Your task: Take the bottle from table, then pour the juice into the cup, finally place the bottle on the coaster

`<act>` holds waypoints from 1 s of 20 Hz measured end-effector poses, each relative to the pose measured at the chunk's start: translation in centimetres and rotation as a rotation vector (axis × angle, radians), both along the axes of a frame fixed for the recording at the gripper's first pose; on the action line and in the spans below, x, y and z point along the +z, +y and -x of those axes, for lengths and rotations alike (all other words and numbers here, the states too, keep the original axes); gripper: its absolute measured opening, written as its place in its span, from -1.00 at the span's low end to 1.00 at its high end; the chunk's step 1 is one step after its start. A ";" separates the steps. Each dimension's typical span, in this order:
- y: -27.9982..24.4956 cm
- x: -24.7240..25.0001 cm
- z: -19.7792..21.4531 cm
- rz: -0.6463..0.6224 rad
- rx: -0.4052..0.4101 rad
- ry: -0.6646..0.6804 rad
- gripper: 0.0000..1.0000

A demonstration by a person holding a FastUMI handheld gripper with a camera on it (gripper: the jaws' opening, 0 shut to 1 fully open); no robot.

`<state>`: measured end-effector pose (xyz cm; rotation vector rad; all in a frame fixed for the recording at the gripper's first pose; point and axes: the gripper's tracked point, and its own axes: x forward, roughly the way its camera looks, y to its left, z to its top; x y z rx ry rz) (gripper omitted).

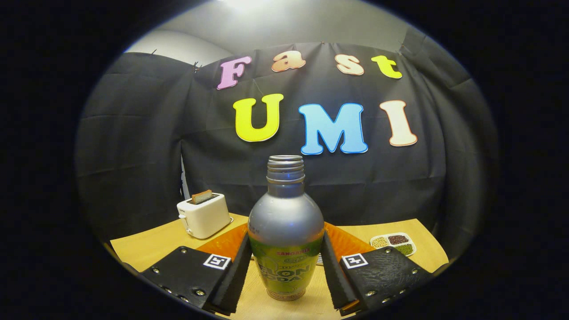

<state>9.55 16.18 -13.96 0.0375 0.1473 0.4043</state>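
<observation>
A silver bottle [285,222] with a green label and an open threaded neck stands upright between my two fingers. My gripper [285,240] is shut on the bottle: the left finger pad [238,271] and the right finger pad [333,271] press against its sides at the widest part. The bottle's base sits at or just above the wooden table [146,249]; I cannot tell whether it touches. An orange mat [222,243] lies just behind the bottle, partly hidden by it and by the fingers.
A white toaster [203,215] with a slice of bread in it stands at the table's back left. A small divided tray [394,243] of beans sits at the back right. The black cloth wall closes off the far side.
</observation>
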 end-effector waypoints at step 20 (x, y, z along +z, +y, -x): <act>3.6 -13.9 -4.1 0.028 -0.025 0.124 0.53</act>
